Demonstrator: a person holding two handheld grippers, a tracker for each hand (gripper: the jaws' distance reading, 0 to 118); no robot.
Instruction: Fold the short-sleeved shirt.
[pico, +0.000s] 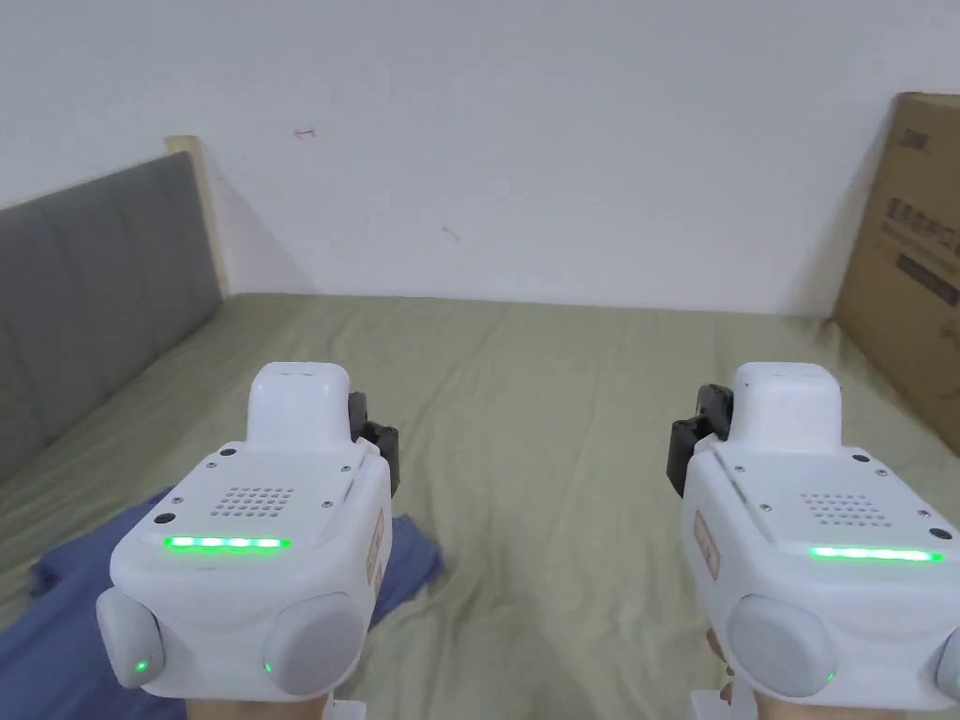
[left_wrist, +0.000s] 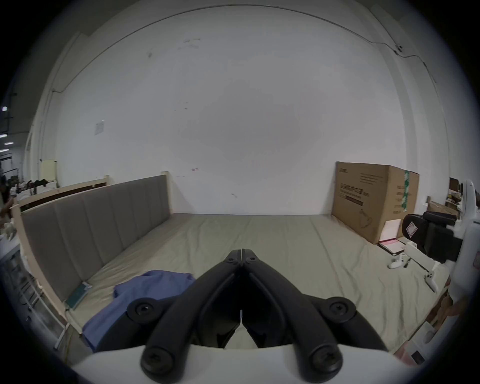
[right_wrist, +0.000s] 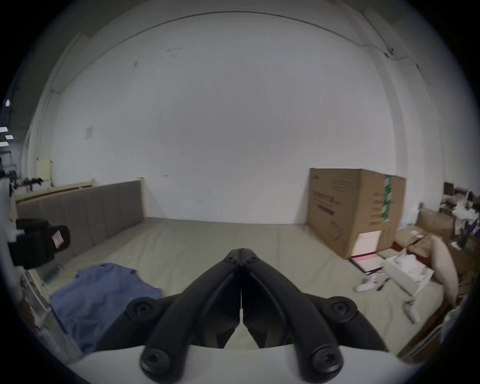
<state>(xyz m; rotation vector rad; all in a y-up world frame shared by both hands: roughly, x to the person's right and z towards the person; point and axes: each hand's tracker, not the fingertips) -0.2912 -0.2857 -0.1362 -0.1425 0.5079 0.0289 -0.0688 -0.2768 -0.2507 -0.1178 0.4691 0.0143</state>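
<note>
Up ahead, a big plain white wall (pico: 525, 141) stands behind everything. Below it lies a wide bed with a smooth olive-green sheet (pico: 562, 422). A tall grey padded headboard with a pale wood edge (pico: 94, 281) runs along the bed's left side. A large brown cardboard box (pico: 909, 262) stands at the bed's far right corner, against the wall.

Next comes the crumpled blue short-sleeved shirt (left_wrist: 145, 288). It lies in a loose heap on the sheet at the near left of the bed, close to the headboard. It is not folded, and nothing is touching it. In the head view it shows as a blue patch (pico: 56, 600) partly hidden under the left tool.

Both tools are white with a green light strip on top, and the person holds them side by side above the sheet, well apart from each other. The left gripper (left_wrist: 241, 256) has its black jaws pressed together at the tips, with nothing between them. The right gripper (right_wrist: 241, 254) looks the same, its jaws closed on nothing. Both point toward the far wall.

Smaller things lie on the bed's right edge: a flat white open box (right_wrist: 407, 272) and small white hand controllers (right_wrist: 366, 284).
</note>
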